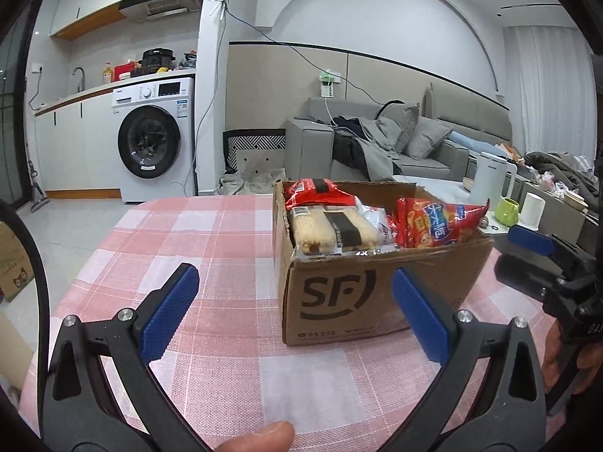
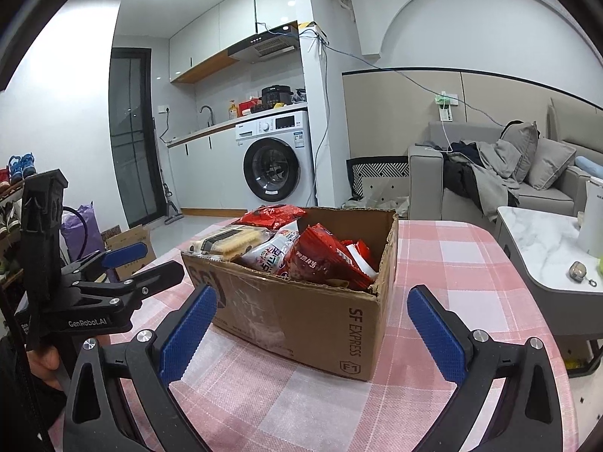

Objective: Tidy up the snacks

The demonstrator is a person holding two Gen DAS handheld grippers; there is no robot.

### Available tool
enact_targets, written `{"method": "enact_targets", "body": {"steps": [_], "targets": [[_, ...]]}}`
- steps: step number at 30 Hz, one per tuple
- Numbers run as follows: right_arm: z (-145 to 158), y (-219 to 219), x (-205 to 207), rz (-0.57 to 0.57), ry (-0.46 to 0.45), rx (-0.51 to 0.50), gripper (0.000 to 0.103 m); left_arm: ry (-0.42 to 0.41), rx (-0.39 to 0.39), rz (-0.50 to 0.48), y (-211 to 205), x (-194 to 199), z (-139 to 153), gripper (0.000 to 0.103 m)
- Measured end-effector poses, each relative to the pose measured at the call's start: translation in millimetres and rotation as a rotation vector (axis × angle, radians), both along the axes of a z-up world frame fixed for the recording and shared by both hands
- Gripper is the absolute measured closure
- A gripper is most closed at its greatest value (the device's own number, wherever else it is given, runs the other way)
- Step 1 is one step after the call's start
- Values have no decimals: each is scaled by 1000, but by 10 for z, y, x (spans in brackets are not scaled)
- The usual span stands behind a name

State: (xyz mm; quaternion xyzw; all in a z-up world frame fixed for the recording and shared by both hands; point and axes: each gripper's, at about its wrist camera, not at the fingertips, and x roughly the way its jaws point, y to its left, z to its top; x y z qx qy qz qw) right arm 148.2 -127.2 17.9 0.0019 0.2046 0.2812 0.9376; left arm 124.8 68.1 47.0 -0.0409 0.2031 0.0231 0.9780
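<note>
A brown SF Express cardboard box (image 1: 361, 293) stands on the pink checked tablecloth (image 1: 188, 233), its top open. It holds several snack packs: a clear pack of pale wafers (image 1: 331, 231), red bags (image 1: 437, 226) and a white pack. The box also shows in the right wrist view (image 2: 320, 316), with the wafers (image 2: 233, 243) and red bags (image 2: 324, 260). My left gripper (image 1: 296, 312) is open and empty, just in front of the box. My right gripper (image 2: 311, 331) is open and empty, facing the box corner. Each gripper shows at the edge of the other's view.
A marble side table (image 2: 539, 248) with a white kettle (image 1: 490, 179), green cup (image 1: 507, 211) and white mug stands to the right. A grey sofa (image 1: 414, 139) is behind, a washing machine (image 1: 154, 143) at far left. A small carton (image 2: 132, 248) sits on the floor.
</note>
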Motion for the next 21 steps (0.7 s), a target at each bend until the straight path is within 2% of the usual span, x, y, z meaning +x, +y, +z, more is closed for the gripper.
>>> {"method": "enact_targets", "body": {"steps": [4,14,21], "targets": [[-37,18,-49,6,-25,-10,0,-21,-8,11,21,1,-34,1],[-70,56,-121,9,-59,-25,0,-15,-27,12,85,40,-111,1],[-72,95,-127,16,-64,-49,0,-28,11,5,24,12,-127,1]]}}
